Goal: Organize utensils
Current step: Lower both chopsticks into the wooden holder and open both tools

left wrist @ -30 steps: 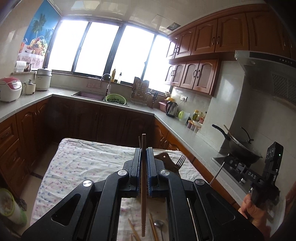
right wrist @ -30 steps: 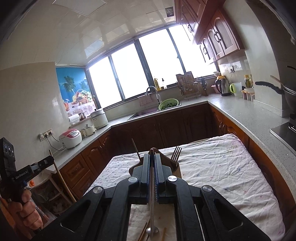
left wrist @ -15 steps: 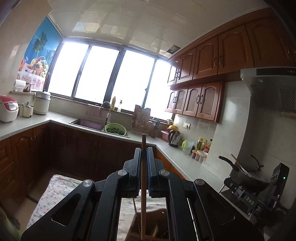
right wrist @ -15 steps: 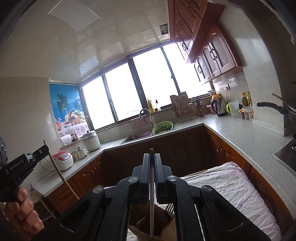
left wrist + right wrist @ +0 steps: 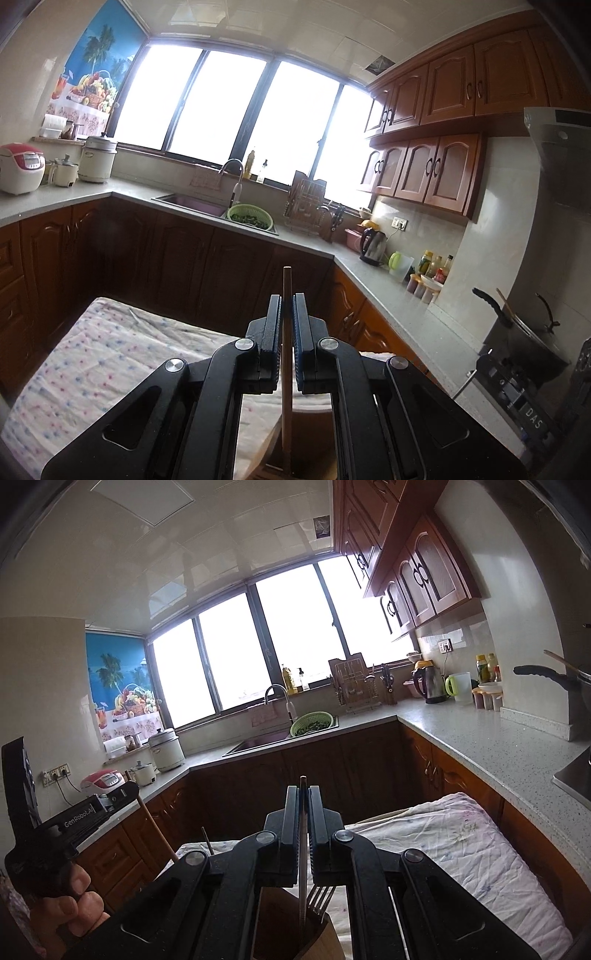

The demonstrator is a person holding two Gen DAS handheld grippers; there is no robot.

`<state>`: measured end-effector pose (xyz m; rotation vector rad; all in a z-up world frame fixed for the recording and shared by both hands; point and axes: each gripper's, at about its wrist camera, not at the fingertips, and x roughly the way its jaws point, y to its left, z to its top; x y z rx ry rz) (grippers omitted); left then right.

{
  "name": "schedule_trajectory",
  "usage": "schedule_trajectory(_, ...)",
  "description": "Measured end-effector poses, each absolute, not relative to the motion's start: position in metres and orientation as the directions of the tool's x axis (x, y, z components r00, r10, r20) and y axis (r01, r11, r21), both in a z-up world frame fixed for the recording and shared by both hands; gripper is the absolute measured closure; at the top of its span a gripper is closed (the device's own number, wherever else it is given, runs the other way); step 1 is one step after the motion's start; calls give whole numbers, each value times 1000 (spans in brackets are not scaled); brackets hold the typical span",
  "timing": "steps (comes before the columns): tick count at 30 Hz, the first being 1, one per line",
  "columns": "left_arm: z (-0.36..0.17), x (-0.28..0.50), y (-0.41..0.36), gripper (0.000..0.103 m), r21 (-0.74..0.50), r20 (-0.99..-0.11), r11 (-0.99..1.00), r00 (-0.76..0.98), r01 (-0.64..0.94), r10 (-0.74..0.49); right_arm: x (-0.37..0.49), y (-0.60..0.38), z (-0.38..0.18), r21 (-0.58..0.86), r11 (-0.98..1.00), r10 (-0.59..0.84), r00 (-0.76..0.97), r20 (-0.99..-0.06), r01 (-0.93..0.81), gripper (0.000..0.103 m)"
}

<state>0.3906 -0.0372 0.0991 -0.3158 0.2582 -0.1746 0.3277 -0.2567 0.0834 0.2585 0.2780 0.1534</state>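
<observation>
Since the earlier frames both our grippers have travelled forward over the table and sunk a little, so the loose utensils that lay below us are gone from view and the wooden utensil holder (image 5: 291, 926) now sits directly under the tips.

Our left gripper (image 5: 287, 332) is clenched on a slim, round wooden chopstick (image 5: 286, 369), held upright between the pads so its lower end can drop straight into the holder; that end already reaches the holder's opening at the bottom edge of the left view. Our right gripper (image 5: 304, 821) is clamped on a thin, flat metal utensil handle (image 5: 303, 878), likewise upright, its lower end hanging over or just inside the holder beside a silver metal fork (image 5: 320, 899) standing tines-up in it. Gripping near the upper part leaves the long lower length free to slide in, we judge.

The holder stands on the white floral-speckled cloth (image 5: 461, 853) covering the table, toward its near edge as we see it.

Much is cut off: our gripper bodies hide most of the holder, so we cannot tell its compartments or how deep either utensil sits. The working end of the metal utensil is hidden, so we cannot say what kind it is. A thin dark stick (image 5: 207, 840) pokes up behind our right gripper, its base unseen.
</observation>
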Motion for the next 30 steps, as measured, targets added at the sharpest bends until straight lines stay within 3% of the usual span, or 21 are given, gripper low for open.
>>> schedule_trajectory(9, 60, 396, -45, 98, -291, -312, 945, 919, 150, -242, 329, -256, 49, 282, 956, 173, 938, -299, -86, 99)
schedule_trajectory(30, 58, 397, -43, 93, -261, -351, 953, 904, 157, -245, 341, -269, 46, 337, 939, 204, 907, -369, -74, 94)
